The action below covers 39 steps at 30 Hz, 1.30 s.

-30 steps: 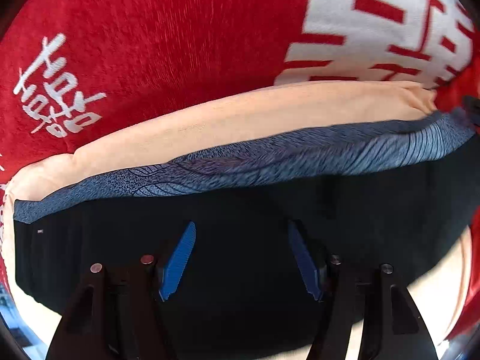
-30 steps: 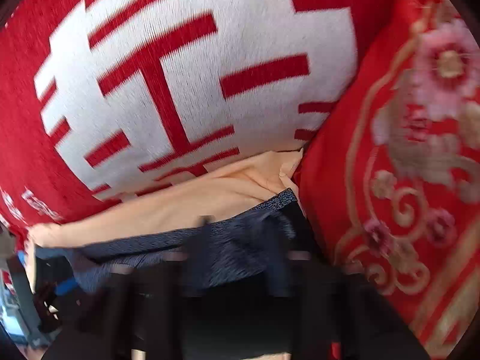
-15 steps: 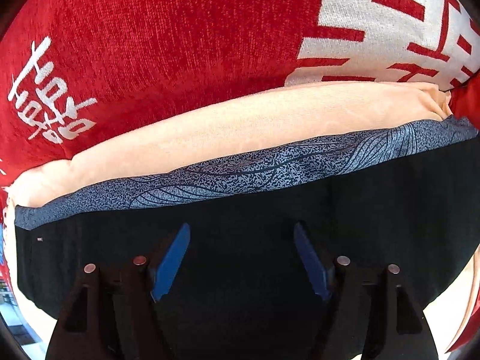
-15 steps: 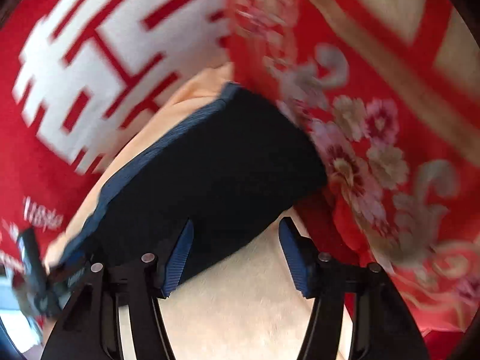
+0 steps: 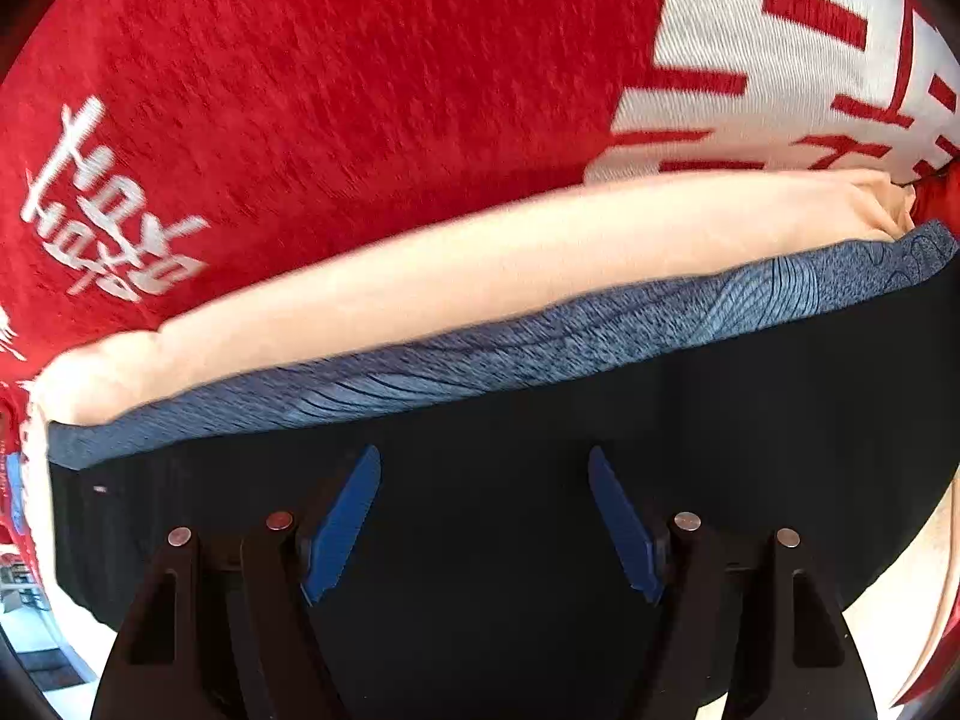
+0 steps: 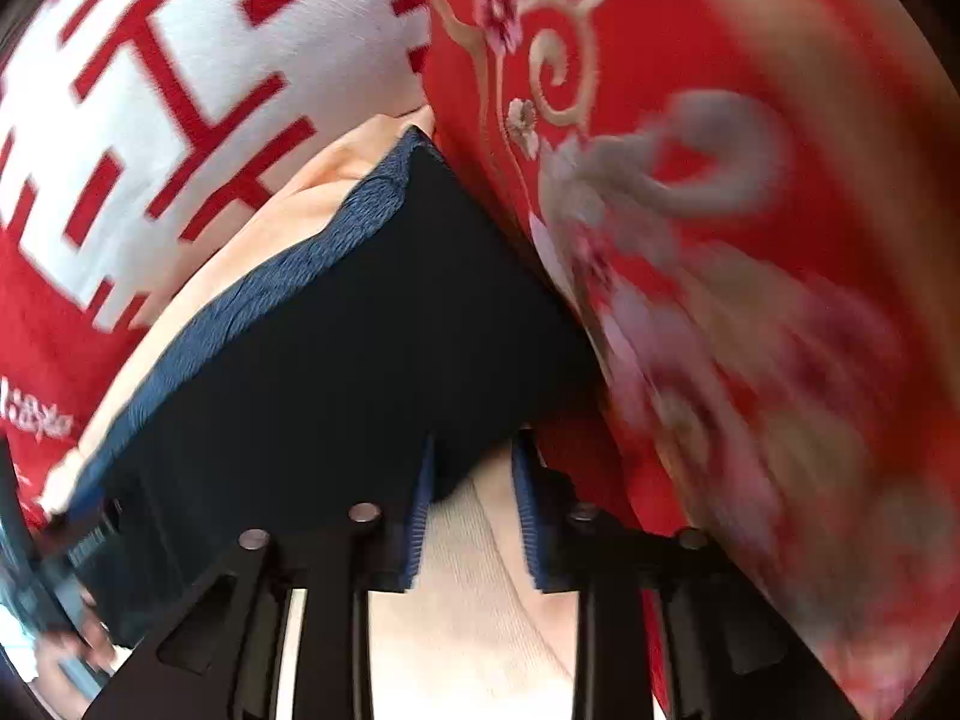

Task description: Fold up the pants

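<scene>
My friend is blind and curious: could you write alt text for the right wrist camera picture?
The right gripper, its blue-padded jaws just narrowed, points down at the near corner of folded black pants with a blue patterned waistband. The pants lie on peach cloth, between a red and white cushion and a red floral fabric.

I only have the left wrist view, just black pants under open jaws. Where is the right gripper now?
Observer: The right gripper is at a corner of the black pants.
Operator: Has it clamped that corner?
Observer: No. Its jaws have just been closing with the corner between them, but a gap shows next to the right-hand pad.
Operator: What lies under that corner?
Observer: A cream cloth, visible through the gap.
</scene>
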### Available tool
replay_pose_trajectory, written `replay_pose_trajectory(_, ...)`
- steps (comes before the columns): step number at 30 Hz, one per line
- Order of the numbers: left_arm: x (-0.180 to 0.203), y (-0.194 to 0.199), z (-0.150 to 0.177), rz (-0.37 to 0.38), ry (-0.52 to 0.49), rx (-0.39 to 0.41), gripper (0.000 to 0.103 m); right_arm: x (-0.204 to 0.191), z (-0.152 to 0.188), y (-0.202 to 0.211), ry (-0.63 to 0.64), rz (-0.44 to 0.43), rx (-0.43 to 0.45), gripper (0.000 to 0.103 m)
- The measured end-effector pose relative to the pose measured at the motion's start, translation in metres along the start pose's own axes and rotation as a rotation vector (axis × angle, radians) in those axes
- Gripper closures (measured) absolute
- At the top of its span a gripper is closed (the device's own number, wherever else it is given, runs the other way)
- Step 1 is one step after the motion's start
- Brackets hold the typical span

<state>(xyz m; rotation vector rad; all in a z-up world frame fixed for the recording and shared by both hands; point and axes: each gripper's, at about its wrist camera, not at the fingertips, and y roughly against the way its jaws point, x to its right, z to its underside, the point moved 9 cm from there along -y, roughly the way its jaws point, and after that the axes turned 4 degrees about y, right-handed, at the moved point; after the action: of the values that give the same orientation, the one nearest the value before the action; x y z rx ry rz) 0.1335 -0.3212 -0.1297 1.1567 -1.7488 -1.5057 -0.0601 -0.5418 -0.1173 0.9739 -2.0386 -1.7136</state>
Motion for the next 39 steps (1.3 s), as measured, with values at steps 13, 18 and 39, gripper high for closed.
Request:
replay_pose_trajectory(13,0.023,-0.007,-0.01,-0.032,-0.024,0.069,0.029,-0.042,-0.094,-0.04,0.221,0.083,0.077,0.087)
replay_pose_trajectory(18,0.016,-0.004,0.013,0.004,-0.04,0.015,0.029,-0.031,-0.074,-0.031,0.28,0.143,0.088,0.088)
replay_pose_trajectory(39,-0.271,0.01,0.106,-0.211,0.181,-0.046,0.029,-0.249,0.165,-0.007,0.101,-0.622,-0.335,0.058)
